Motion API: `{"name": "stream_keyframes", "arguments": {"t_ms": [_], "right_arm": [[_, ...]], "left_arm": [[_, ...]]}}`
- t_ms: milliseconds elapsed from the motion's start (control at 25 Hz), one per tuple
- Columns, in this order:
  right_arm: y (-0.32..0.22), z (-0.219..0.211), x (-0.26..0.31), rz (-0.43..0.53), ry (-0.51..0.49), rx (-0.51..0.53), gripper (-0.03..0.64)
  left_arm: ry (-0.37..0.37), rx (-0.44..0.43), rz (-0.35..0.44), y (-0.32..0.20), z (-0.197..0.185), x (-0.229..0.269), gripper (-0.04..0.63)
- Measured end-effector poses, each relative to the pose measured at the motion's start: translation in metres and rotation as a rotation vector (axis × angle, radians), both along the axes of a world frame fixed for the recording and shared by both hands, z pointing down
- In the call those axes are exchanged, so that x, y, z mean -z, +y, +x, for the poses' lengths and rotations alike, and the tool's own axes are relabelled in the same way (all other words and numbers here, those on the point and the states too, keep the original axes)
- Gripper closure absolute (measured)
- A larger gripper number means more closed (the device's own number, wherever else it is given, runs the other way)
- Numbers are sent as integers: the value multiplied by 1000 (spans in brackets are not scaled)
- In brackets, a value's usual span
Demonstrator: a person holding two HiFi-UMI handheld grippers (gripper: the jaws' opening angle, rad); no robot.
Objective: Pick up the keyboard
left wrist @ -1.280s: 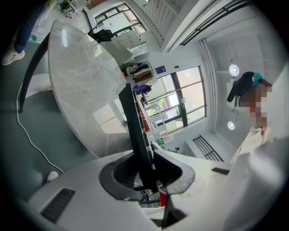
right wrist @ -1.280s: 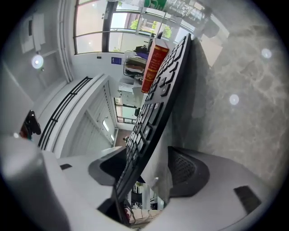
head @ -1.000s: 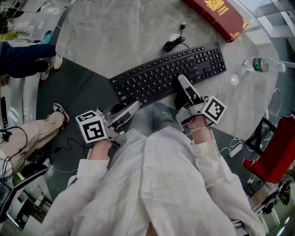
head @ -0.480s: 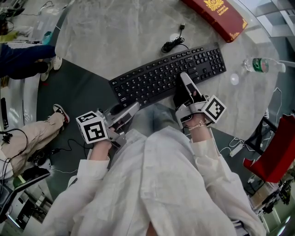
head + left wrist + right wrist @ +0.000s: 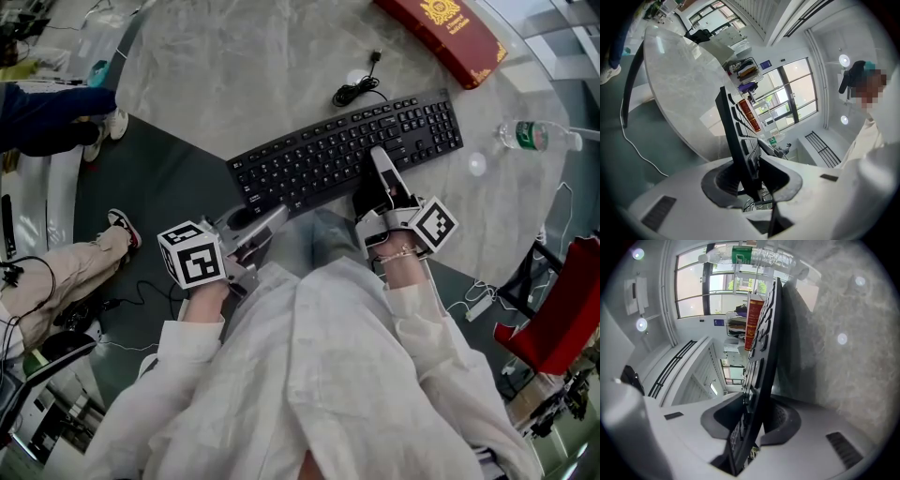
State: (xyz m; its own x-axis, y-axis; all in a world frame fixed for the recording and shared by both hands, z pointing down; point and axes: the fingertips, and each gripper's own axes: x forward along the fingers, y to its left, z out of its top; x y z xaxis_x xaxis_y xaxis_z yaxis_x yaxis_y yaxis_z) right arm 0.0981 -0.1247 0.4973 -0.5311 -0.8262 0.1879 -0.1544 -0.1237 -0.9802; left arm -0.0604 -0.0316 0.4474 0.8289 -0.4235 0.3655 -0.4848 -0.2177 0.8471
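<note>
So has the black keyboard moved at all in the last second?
No. The black keyboard sits at the same gap from the red book and the clear plastic bottle as before; only the head view itself shifted slightly.

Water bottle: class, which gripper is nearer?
Right. The right gripper, jaws just closing on the keyboard, sits left of the water bottle; the left gripper grips the keyboard's far end.

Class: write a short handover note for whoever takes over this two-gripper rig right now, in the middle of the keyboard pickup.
Left hand-held gripper: shut on the keyboard, near edge, left end.
Right hand-held gripper: jaws have just been closing, now on the near edge further right.
Keyboard: lying on the table, not visibly raised.
Done: both grips.
To do: lift it level.
</note>
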Motion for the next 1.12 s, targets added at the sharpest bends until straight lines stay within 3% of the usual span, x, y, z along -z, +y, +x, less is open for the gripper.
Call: {"name": "stream_keyframes", "arguments": {"t_ms": [480,1120], "right_arm": [[3,6,10,19,34,-58,495],[3,25,80,164,75,-64,502]], "left_arm": [[26,-27,47,-1,3,10,485],[87,-91,177,-8,16,53,482]]}}
